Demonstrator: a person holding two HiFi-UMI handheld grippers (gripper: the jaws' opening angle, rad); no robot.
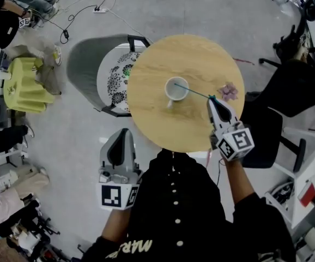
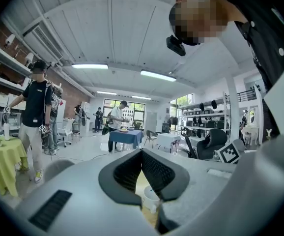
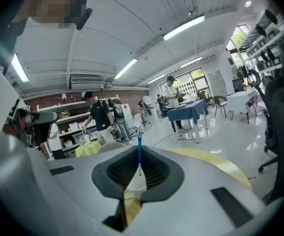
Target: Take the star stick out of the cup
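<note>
My right gripper has its fingers clamped on the stick. The stick slants, its far end inside the cup at the middle of the desk. My left gripper hangs just off the desk's edge, fingers together and empty.

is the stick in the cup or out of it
In. The stick has its far end inside the rim of the cup and leans out to the right tool, which is shut on it.
</note>
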